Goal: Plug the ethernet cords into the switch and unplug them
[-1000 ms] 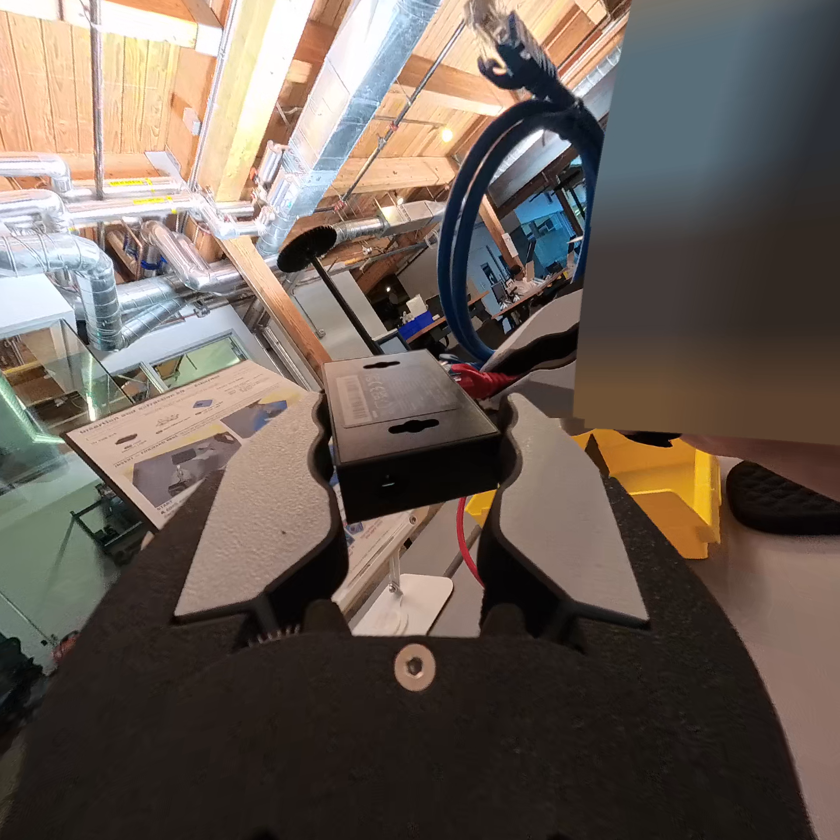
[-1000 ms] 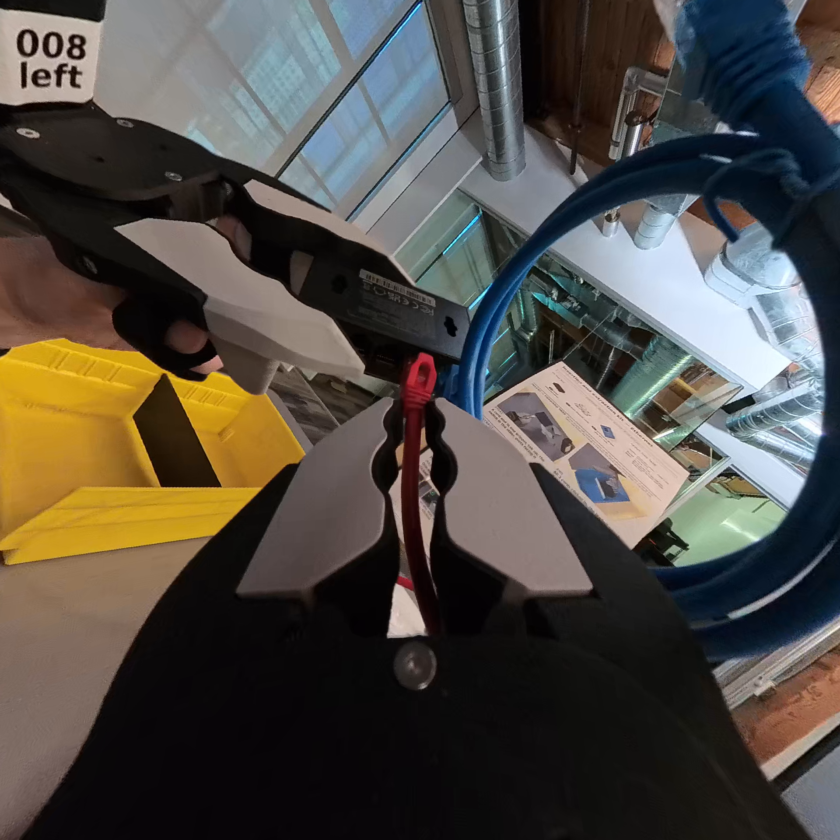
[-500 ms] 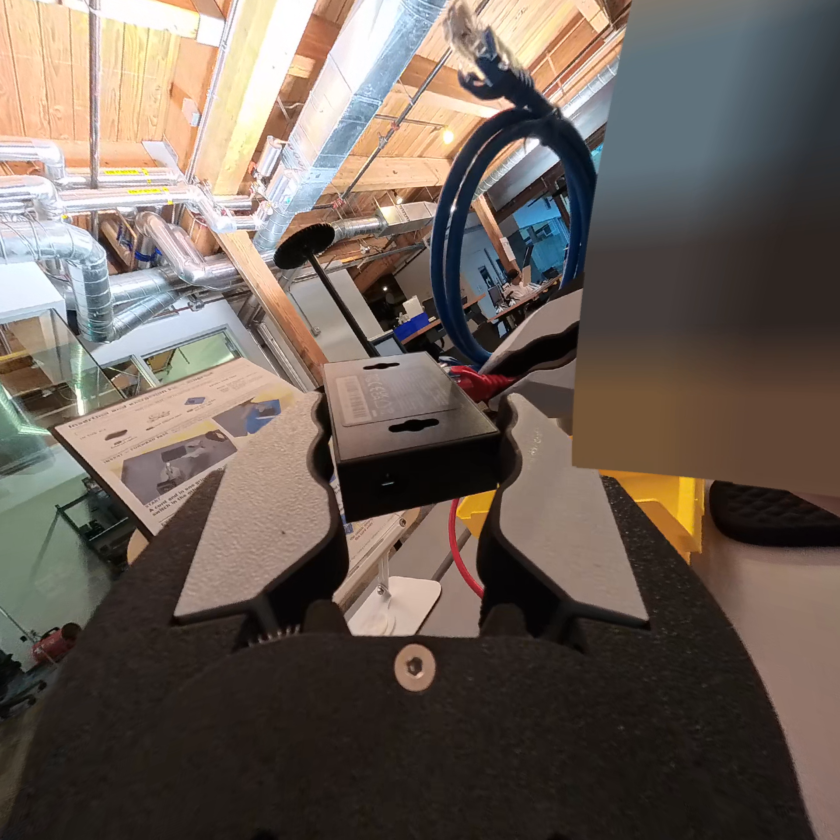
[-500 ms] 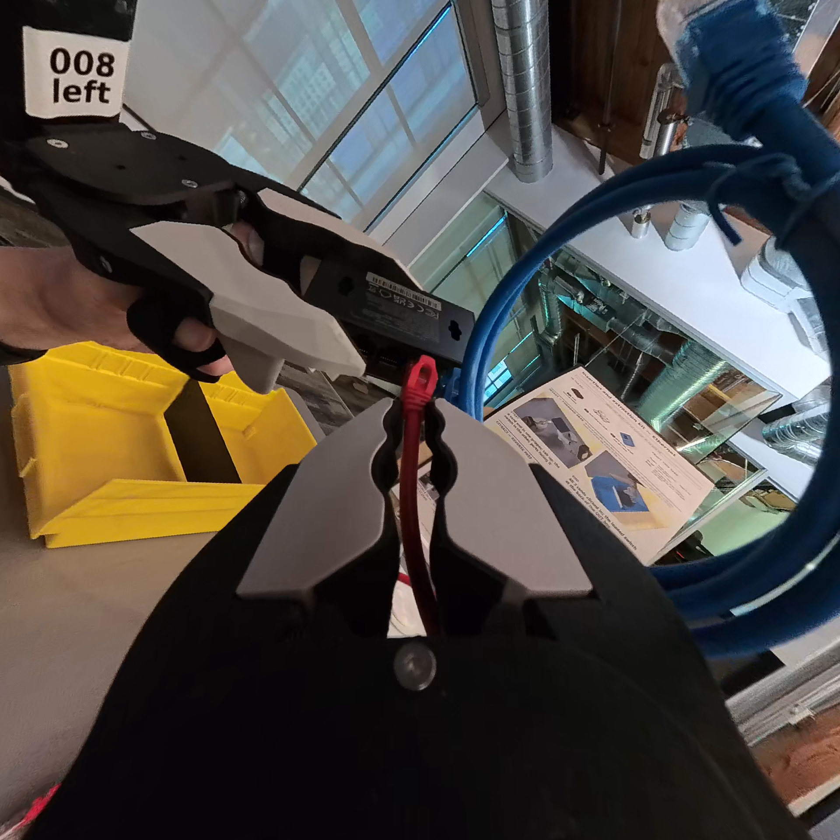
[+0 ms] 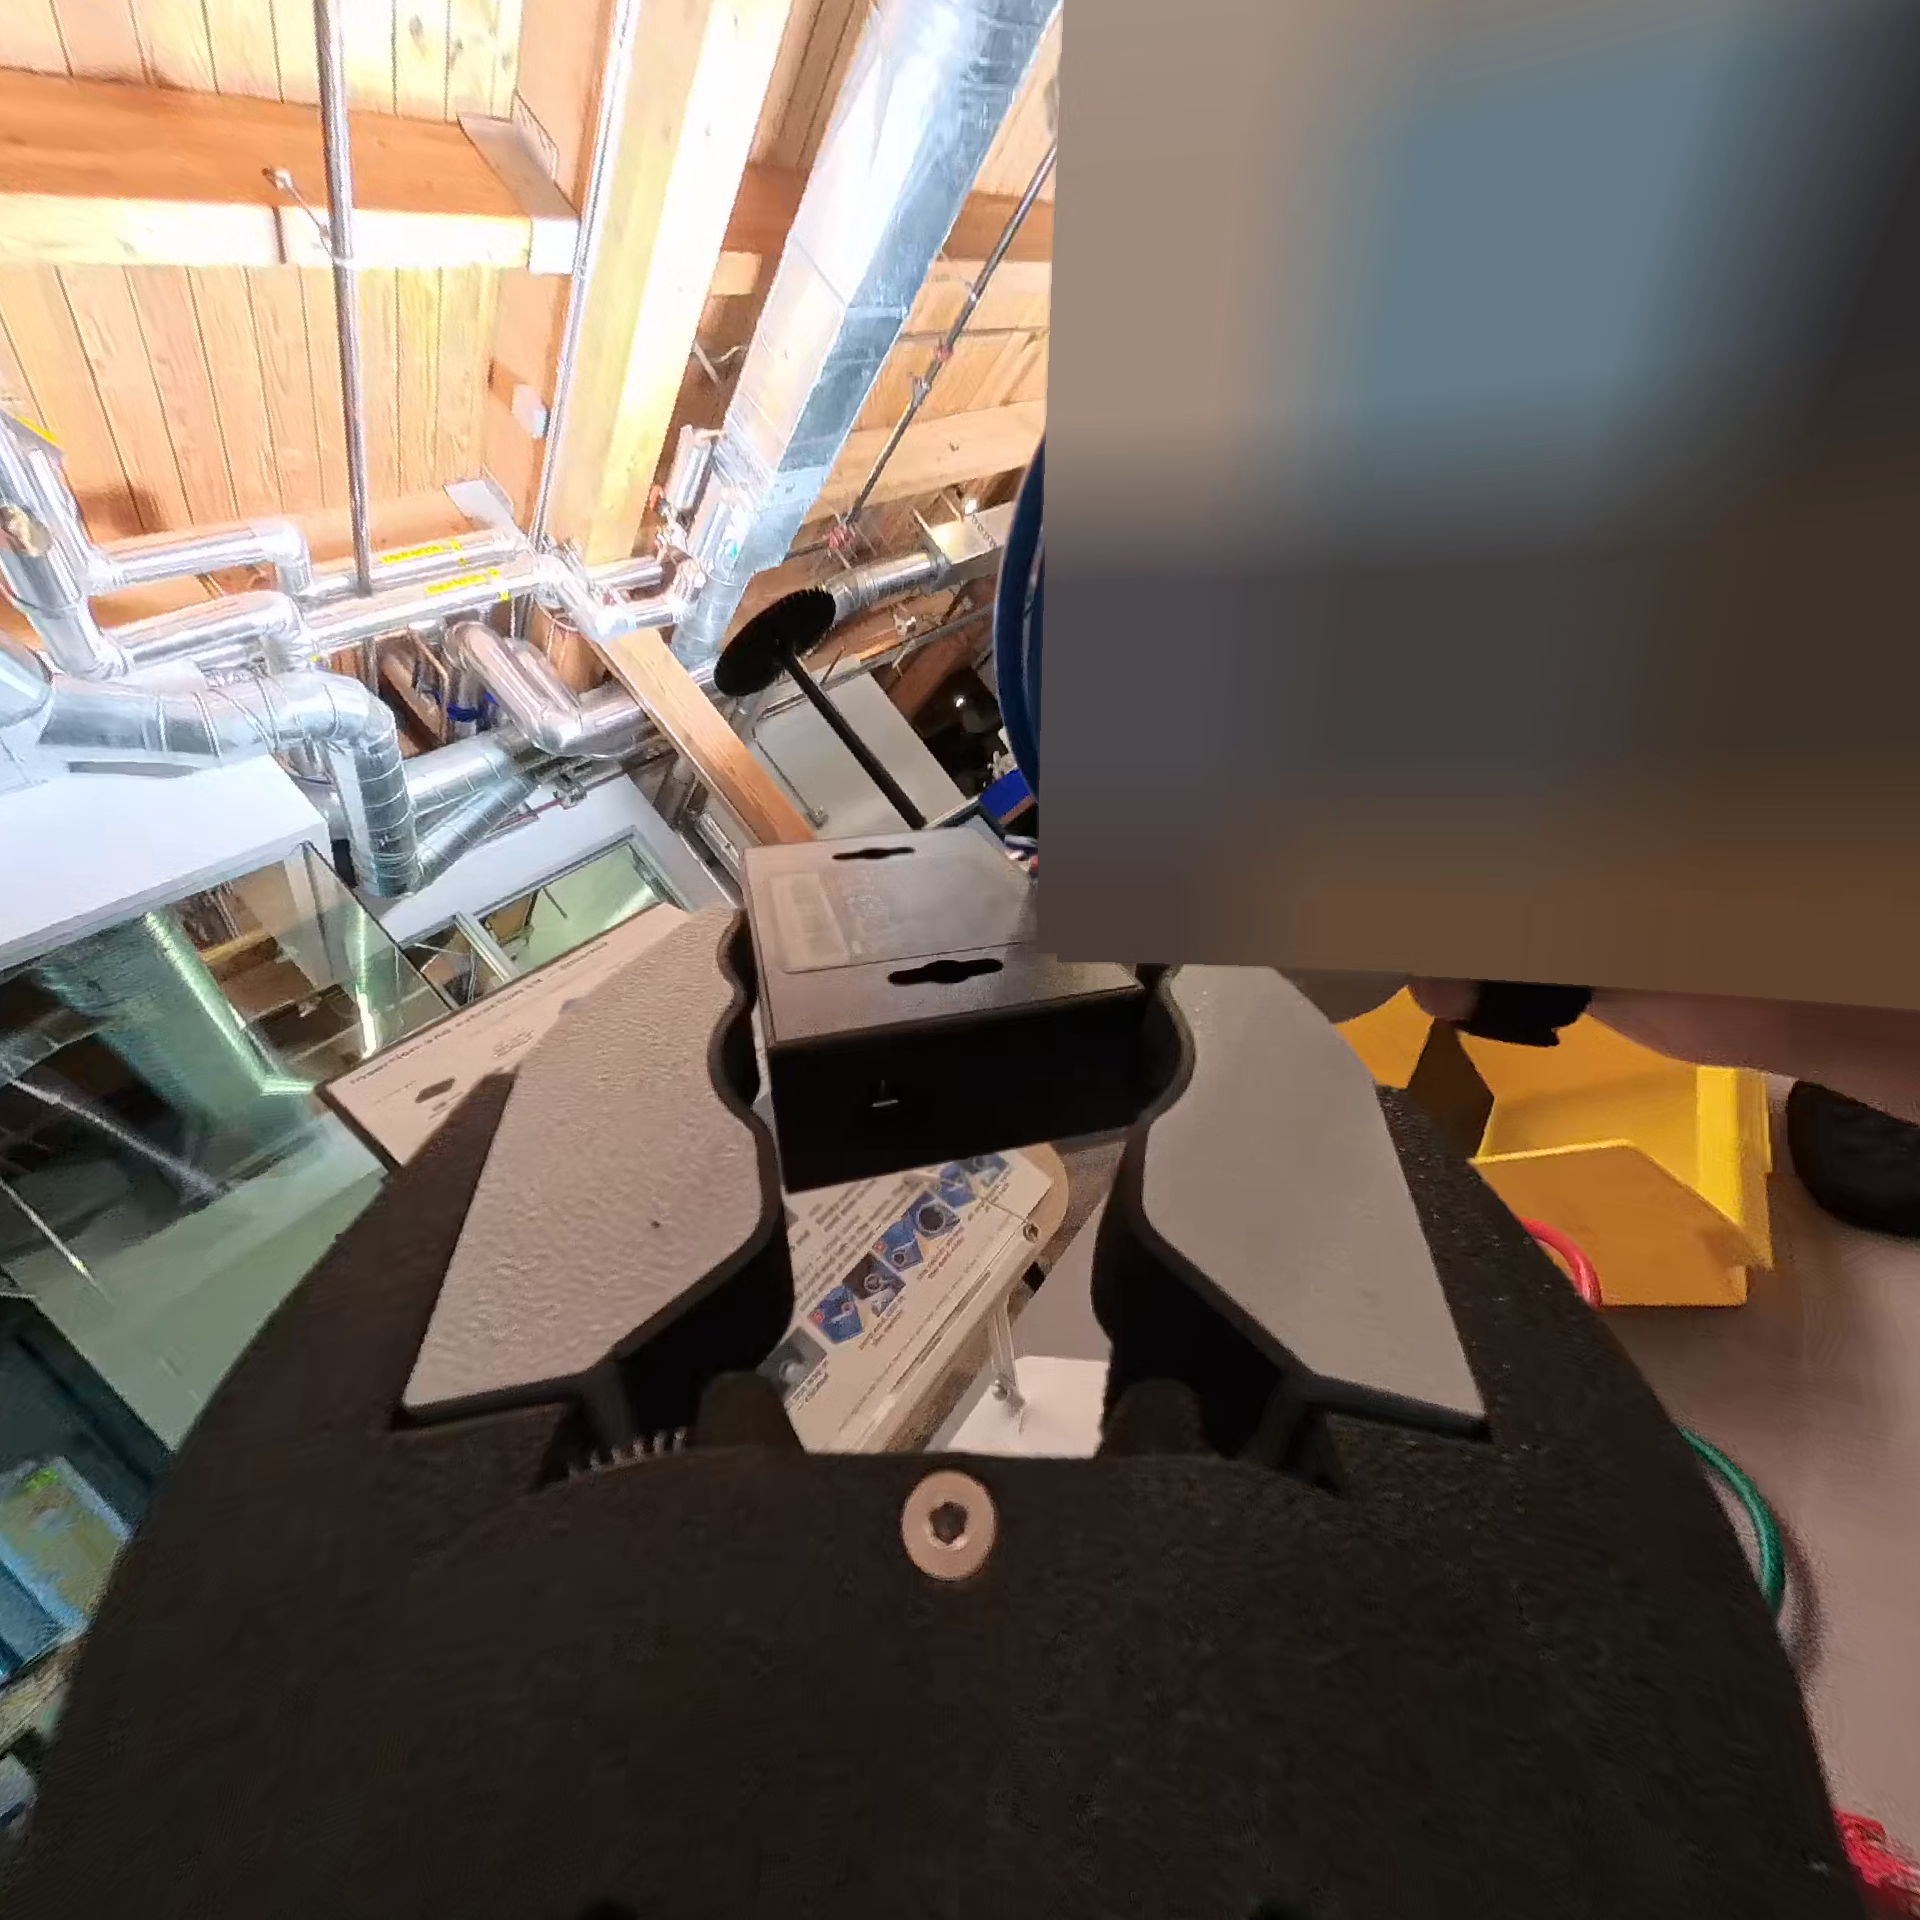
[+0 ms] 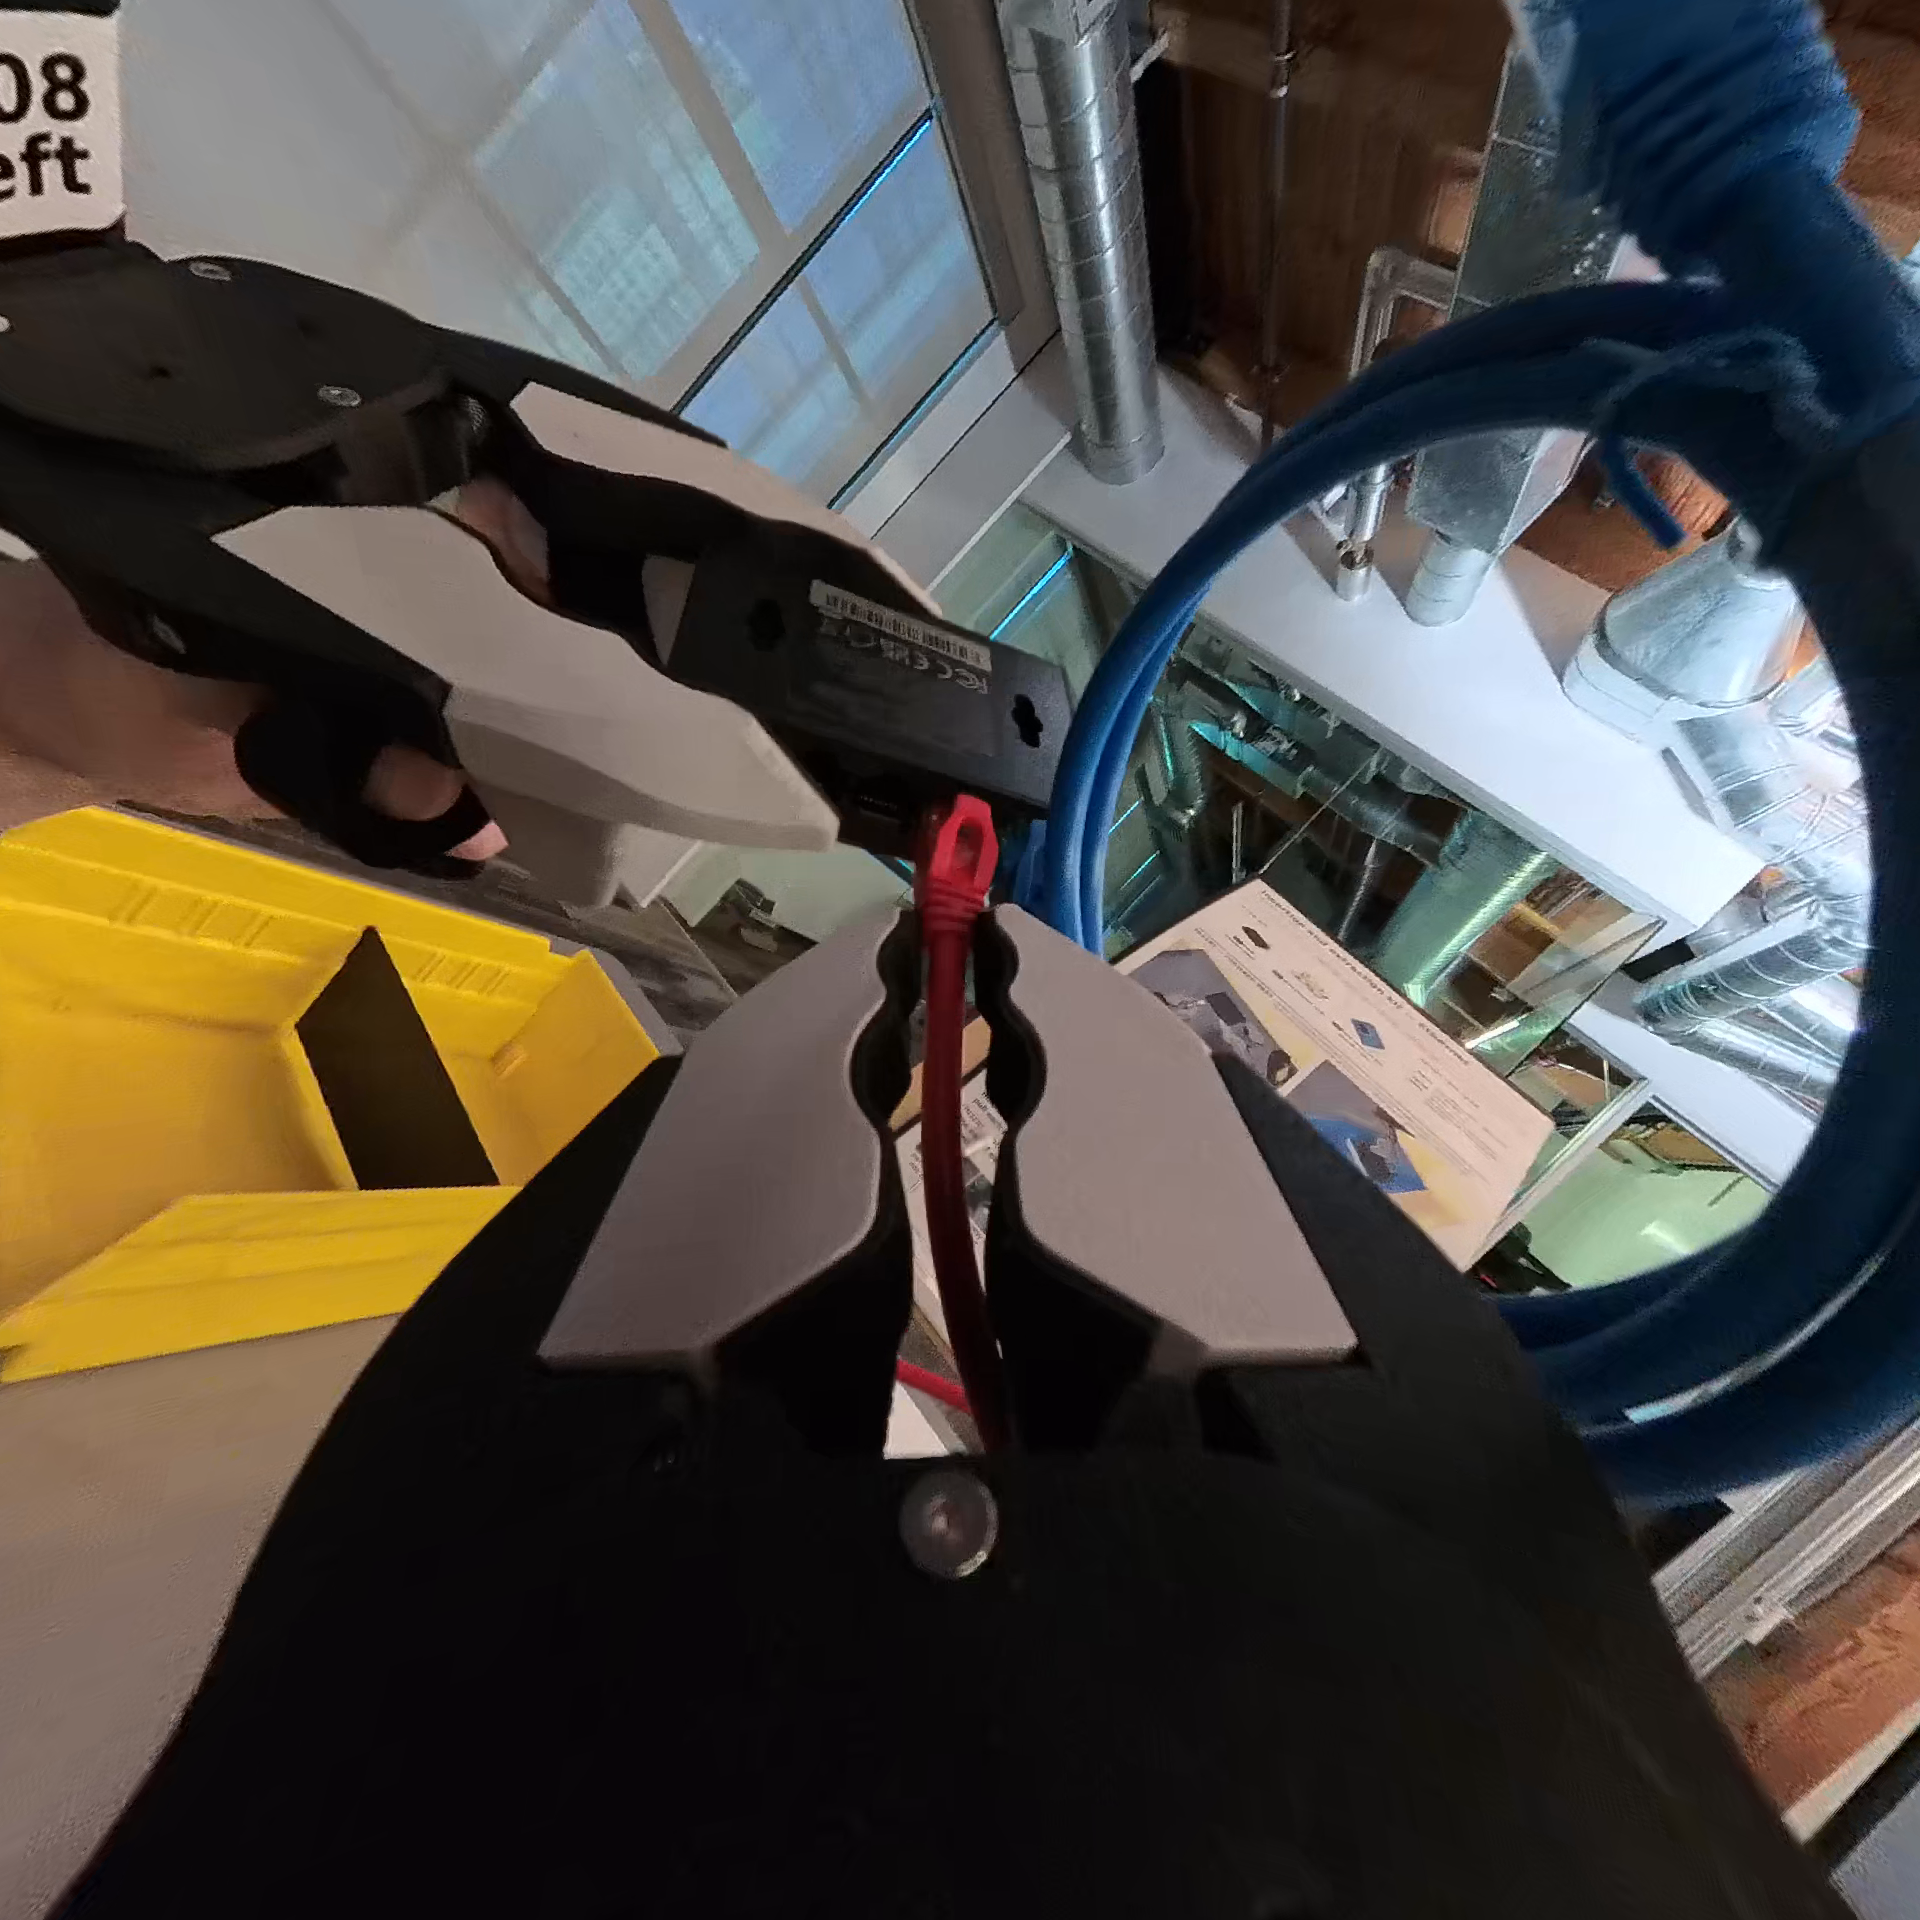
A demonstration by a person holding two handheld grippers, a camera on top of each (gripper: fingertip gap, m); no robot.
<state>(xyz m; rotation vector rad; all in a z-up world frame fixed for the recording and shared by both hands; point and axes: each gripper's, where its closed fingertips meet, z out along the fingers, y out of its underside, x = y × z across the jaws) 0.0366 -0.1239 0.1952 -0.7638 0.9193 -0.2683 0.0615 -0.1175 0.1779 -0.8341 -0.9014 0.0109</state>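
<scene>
In the right wrist view, the right gripper is pinching a red ethernet cord between its nearly closed fingers, the cord running up the middle toward 12 o'clock. Just beyond the fingertips the cord's red plug is meeting the underside edge of the black switch; whether it is fully seated in a port is hard to tell from here. The left gripper is holding the switch across its body, fingers set moderately wide on either side, and in the right wrist view it is reaching in from 10 o'clock with a gloved hand behind it. A coiled blue ethernet cord is looping around at 3 o'clock, one end seeming to go into the switch beside the red plug. At 9 o'clock a yellow bin is sitting on the grey table. Farther off at 2 o'clock, a printed instruction sheet is standing on a stand.
</scene>
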